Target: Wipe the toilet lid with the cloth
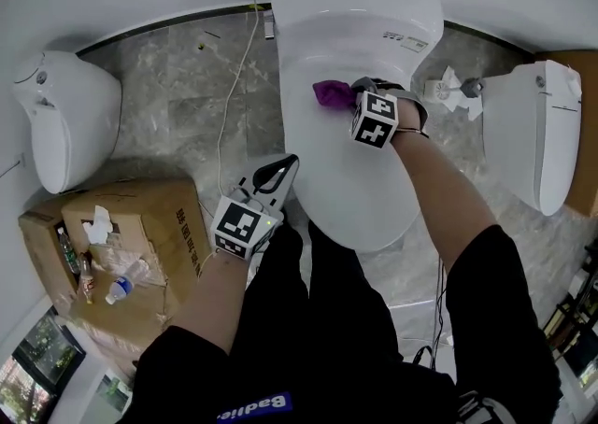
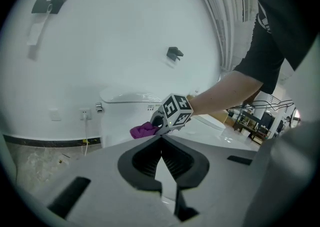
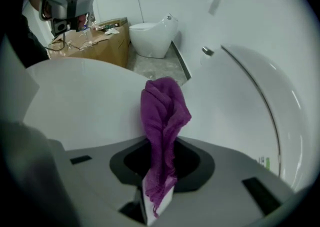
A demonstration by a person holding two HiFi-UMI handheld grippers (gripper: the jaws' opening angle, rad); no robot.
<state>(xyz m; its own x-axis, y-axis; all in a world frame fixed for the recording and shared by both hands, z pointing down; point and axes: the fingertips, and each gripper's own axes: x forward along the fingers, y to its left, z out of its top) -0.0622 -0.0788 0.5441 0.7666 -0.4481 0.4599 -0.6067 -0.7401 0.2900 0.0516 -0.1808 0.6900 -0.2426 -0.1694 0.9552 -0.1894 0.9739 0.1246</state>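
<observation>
Over the toilet lid (image 1: 364, 179), right gripper (image 1: 352, 91) clamps cloth (image 1: 329, 92).

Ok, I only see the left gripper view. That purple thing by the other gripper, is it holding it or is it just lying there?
Observer: Holding it. The right gripper view shows the fingers of the right gripper shut on the purple cloth, which bunches up past their tips.
Operator: So where's my gripper?
Observer: In the head view the left gripper sits just beside the left edge of the toilet lid. I can't tell if it touches.
Operator: Is there stuff on the floor?
Observer: Yes, a cardboard box on the left gripper's side, with a plastic bottle lying on it.
</observation>
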